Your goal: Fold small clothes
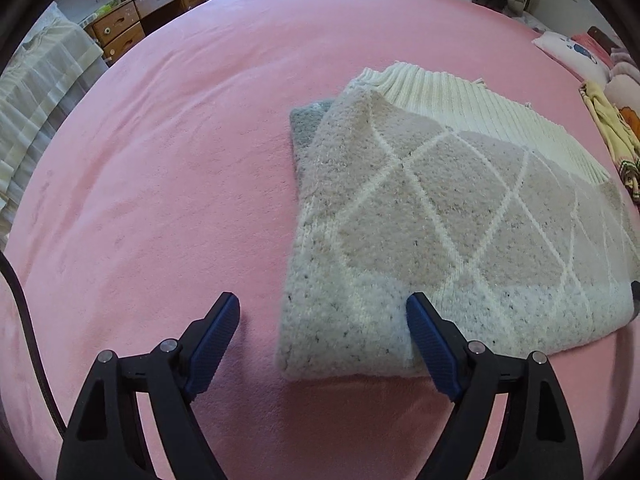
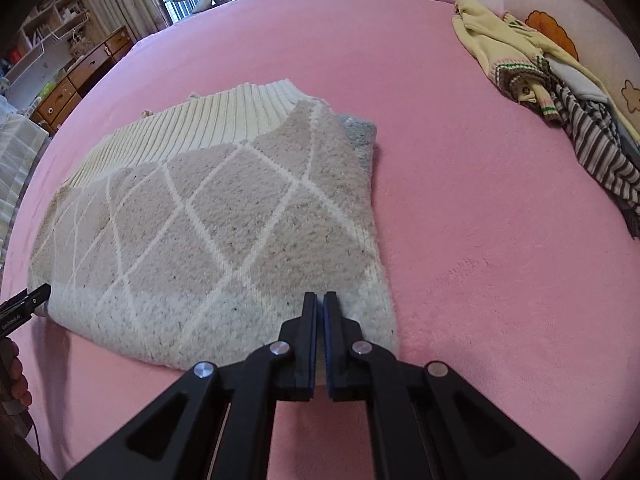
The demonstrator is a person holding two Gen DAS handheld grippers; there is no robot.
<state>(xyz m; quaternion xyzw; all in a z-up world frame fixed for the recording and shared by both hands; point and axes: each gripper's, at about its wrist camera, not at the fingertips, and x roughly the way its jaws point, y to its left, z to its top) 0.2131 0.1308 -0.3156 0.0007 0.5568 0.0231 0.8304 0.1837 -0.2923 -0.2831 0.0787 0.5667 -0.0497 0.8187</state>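
Two grippers sit at the near edge of one folded sweater [image 1: 460, 216], and the next move turns on how that edge lies against each of them. In the left wrist view the sweater fills the centre right of the frame on the pink bed [image 1: 180, 140], its long axis running from lower centre out to the right edge, with the ribbed cream hem at upper right. The left gripper [image 1: 324, 312] has its jaws wide apart and nothing pinched: the left finger is over bare bed at lower left, the right finger overlaps the sweater's near left corner, so that corner lies between the jaws, slightly right of their midline.

In the right wrist view the sweater spreads across the left and centre of the frame, long axis left to right. The right gripper [image 2: 320, 300] has its jaws together, tips over the sweater's near right corner at lower centre; whether any knit is caught between the pads I cannot tell, though no cloth shows in the thin gap. The left gripper's fingertip pokes in at the far left edge, beside the opposite near corner.

Each hand looks about equally near its own corner. Unfolded clothes [image 2: 560, 92] lie at upper right
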